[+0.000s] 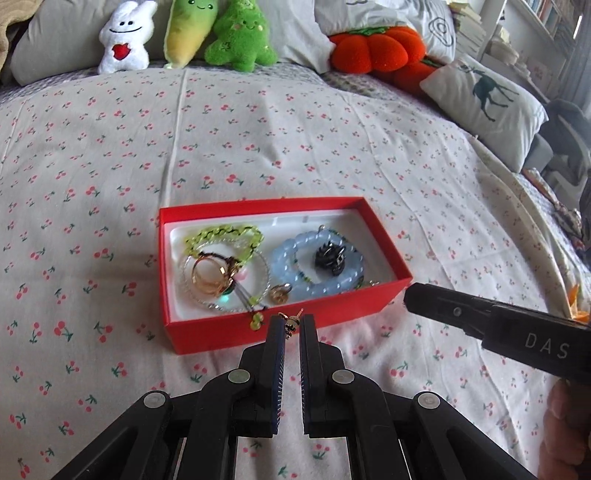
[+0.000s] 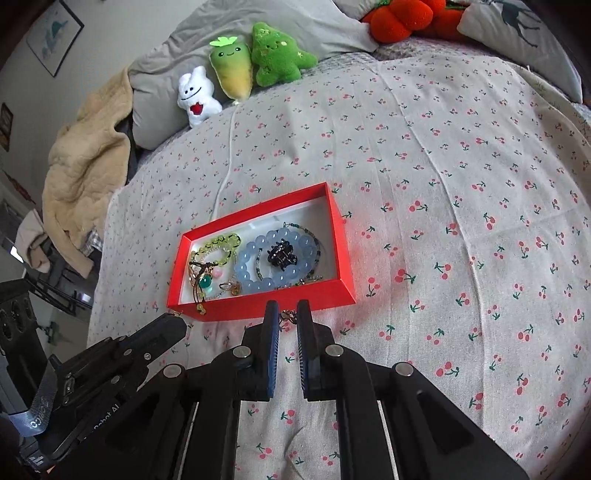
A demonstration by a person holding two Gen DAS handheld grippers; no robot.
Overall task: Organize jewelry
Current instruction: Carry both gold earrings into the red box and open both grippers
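Note:
A red box point(image 1: 236, 338) with a white lining lies on the cherry-print bedsheet. It holds a yellow-green bead bracelet point(image 1: 225, 234), a blue bead bracelet point(image 1: 284, 254), a black claw clip point(image 1: 330, 258), gold rings point(image 1: 208, 275) and a clear bangle. My left gripper point(image 1: 291, 323) hovers just before the box's near wall, shut on a small gold-and-dark earring point(image 1: 291, 325). My right gripper point(image 2: 287, 312) hangs by the same wall, farther right, its pads pinching a small dark chain-like piece point(image 2: 289, 315). Each gripper shows in the other's view: the right point(image 1: 410, 301), the left point(image 2: 177, 321).
White, yellow-green and green plush toys point(image 1: 184, 33) line the far side of the bed, with an orange pumpkin plush point(image 1: 373, 46) and a deer-print pillow point(image 1: 487, 99) at the right. A beige blanket point(image 2: 85, 162) hangs off the left edge. A hand point(image 1: 569, 428) shows bottom right.

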